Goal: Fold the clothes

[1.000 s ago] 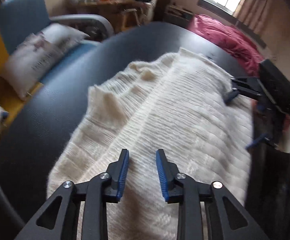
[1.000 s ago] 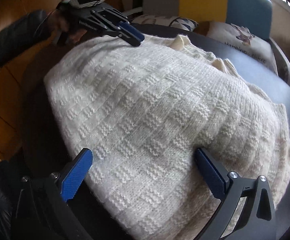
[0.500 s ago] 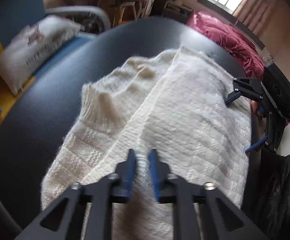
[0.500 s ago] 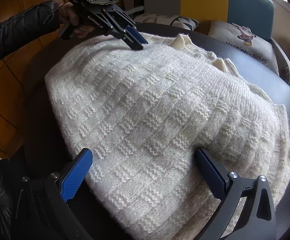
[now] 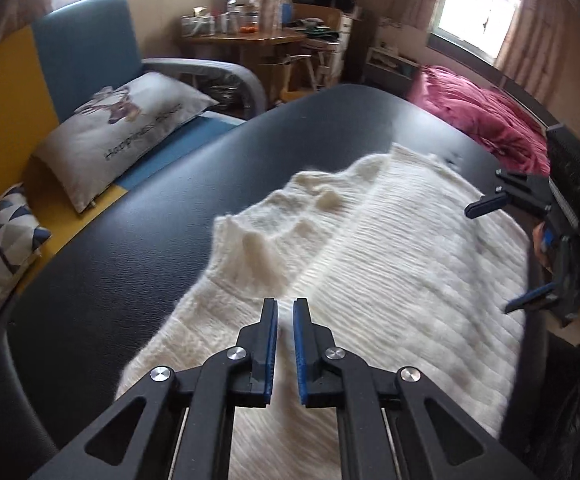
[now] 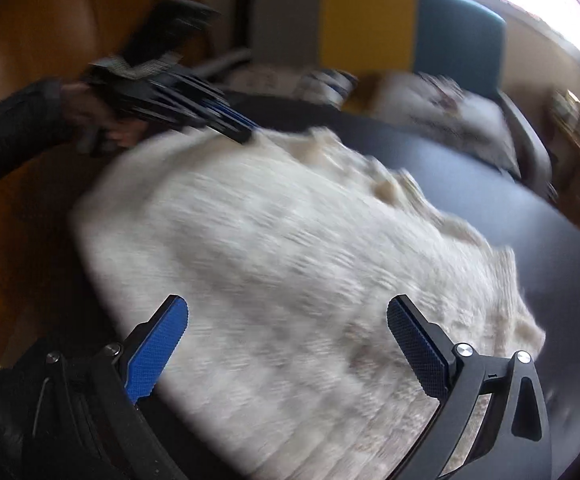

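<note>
A cream knit sweater lies spread on a dark round table, with a fold ridge running down its middle. My left gripper sits on the near end of that ridge. Its jaws have come almost together, and a narrow strip of knit shows in the gap. In the right wrist view the left gripper touches the far edge of the sweater. My right gripper hangs wide open over the opposite edge with nothing pressed between its pads. The left wrist view shows the right gripper at the table's right side.
A blue and yellow sofa with a printed cushion borders the table on the left. A red quilt lies beyond the table's far right. A cluttered wooden desk stands at the back. The person's dark sleeve reaches in.
The left jaws have closed from well apart to almost together on the sweater's ridge. Both views have tilted upward and show more of the room. The right jaws stay wide open.
</note>
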Tool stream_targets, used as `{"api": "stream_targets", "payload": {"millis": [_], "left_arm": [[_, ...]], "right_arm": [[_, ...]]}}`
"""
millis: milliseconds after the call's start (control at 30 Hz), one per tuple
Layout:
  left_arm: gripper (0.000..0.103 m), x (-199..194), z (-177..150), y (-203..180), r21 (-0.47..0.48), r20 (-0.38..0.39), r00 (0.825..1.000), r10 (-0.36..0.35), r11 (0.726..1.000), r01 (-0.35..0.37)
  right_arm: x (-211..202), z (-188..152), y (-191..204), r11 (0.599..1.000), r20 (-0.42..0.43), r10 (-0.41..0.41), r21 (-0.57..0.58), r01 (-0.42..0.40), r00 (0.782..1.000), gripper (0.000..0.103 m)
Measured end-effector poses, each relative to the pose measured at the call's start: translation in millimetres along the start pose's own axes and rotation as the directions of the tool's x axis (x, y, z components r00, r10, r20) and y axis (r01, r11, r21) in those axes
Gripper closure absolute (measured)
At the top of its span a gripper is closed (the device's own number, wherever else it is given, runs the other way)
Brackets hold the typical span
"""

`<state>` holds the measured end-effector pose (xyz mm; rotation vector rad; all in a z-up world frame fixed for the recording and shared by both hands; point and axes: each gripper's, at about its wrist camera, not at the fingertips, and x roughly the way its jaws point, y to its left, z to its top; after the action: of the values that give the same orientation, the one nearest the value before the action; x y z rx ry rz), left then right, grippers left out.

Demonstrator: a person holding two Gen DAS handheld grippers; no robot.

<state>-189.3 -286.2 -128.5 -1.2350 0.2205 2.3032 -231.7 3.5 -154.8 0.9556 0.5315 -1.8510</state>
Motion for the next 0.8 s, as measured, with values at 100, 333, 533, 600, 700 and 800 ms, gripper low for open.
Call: {"api": "stream_targets", "payload": {"millis": [100,333,533,600,700,800], "left_arm": [[0.096,18,-9,7,-0.039,-0.024,1.0,0.011,0.999,-0.012],[0.08,-11,-22,28,-0.103,0.014,0.996,-0.087,0.991,0.088],[0.069,-9,-16,23,0.009,-0.144,0.979,-0.143,0.989,0.146],[0.067,1,-13,19,0.025,-0.193,0.968,-0.162,0.985,0.17],[0.066,12,-8,17,0.01,-0.21,0.952,-0.221,0.974,0.228],[0.066,21,-6,16,-0.017,-0.228,0.94,-0.254,0.966,0.257]], "right_arm": [[22,-13,-8,0.997,-0.028,-0.059,0.048,0.06,0.998,0.0],[19,-24,-3,0.997,0.022,-0.077,0.018,0.077,0.997,0.0],[16,-26,-2,0.997,0.037,-0.08,0.012,0.079,0.996,0.0],[18,-25,-2,0.997,0.038,-0.081,0.01,0.08,0.996,0.0],[17,-25,-3,0.997,0.039,-0.074,0.012,0.074,0.997,0.0],[17,-24,-5,0.998,0.041,-0.062,0.015,0.062,0.997,0.0]]}}
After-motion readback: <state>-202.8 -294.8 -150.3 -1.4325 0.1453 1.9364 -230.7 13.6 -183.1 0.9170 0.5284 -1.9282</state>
